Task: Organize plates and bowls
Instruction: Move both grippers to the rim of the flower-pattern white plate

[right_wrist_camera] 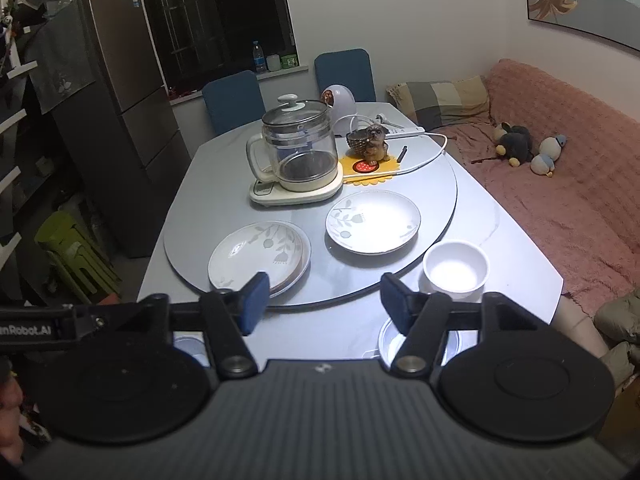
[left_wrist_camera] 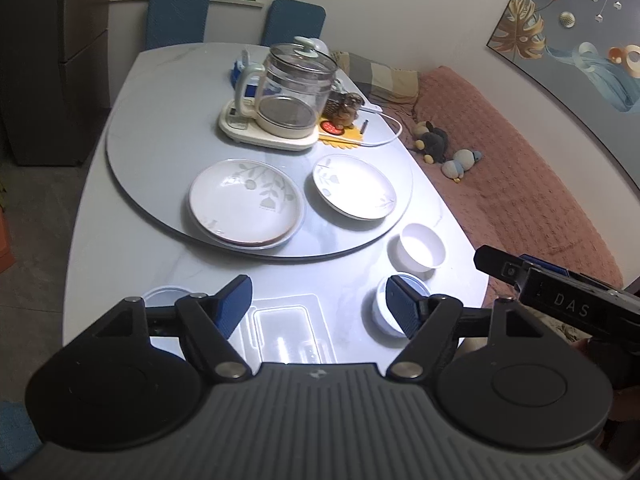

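Two patterned plates lie stacked [left_wrist_camera: 246,202] [right_wrist_camera: 256,254] on the grey turntable [left_wrist_camera: 160,152]; a single patterned plate [left_wrist_camera: 354,186] [right_wrist_camera: 372,222] lies to their right. A white bowl [left_wrist_camera: 422,248] [right_wrist_camera: 456,270] stands on the table just off the turntable's rim. Nearer, a blue-rimmed bowl [left_wrist_camera: 380,312] [right_wrist_camera: 390,340] is partly hidden behind a finger in each view. A second small bowl [left_wrist_camera: 164,296] [right_wrist_camera: 190,346] sits at the near left. My left gripper [left_wrist_camera: 318,300] and right gripper [right_wrist_camera: 324,300] hover above the table's near edge, both open with nothing between the pads.
A glass kettle on its base [left_wrist_camera: 292,92] [right_wrist_camera: 298,156], a dog figurine [right_wrist_camera: 370,142] and a white cable occupy the far half of the turntable. A clear plastic tray [left_wrist_camera: 288,332] lies at the near edge. A pink sofa [right_wrist_camera: 560,184] runs along the right, chairs stand behind the table.
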Action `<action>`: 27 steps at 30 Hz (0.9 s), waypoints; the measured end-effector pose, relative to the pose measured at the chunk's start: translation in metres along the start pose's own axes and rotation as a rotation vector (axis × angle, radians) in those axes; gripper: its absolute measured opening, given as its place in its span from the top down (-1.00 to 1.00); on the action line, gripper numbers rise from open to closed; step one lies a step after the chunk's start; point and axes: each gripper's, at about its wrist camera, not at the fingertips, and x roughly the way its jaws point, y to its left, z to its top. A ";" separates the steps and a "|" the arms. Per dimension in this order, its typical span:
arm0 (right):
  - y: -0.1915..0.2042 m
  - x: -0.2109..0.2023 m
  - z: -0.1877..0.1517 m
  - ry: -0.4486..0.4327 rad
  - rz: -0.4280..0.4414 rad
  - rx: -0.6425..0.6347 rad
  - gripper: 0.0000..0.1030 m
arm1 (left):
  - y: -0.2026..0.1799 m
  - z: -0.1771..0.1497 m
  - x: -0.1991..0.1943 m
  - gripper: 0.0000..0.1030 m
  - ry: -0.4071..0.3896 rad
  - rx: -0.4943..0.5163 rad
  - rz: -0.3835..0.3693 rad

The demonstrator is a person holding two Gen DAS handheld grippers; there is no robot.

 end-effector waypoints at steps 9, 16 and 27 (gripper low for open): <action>-0.042 0.026 0.027 0.012 -0.008 0.027 -0.35 | -0.031 0.035 0.057 -0.52 0.007 0.022 -0.025; -0.087 0.079 0.057 0.067 0.013 0.039 -0.35 | -0.050 0.073 0.125 -0.52 0.037 -0.013 -0.017; -0.136 0.175 0.096 0.193 0.076 -0.009 -0.27 | -0.048 0.116 0.251 -0.52 0.150 -0.132 0.044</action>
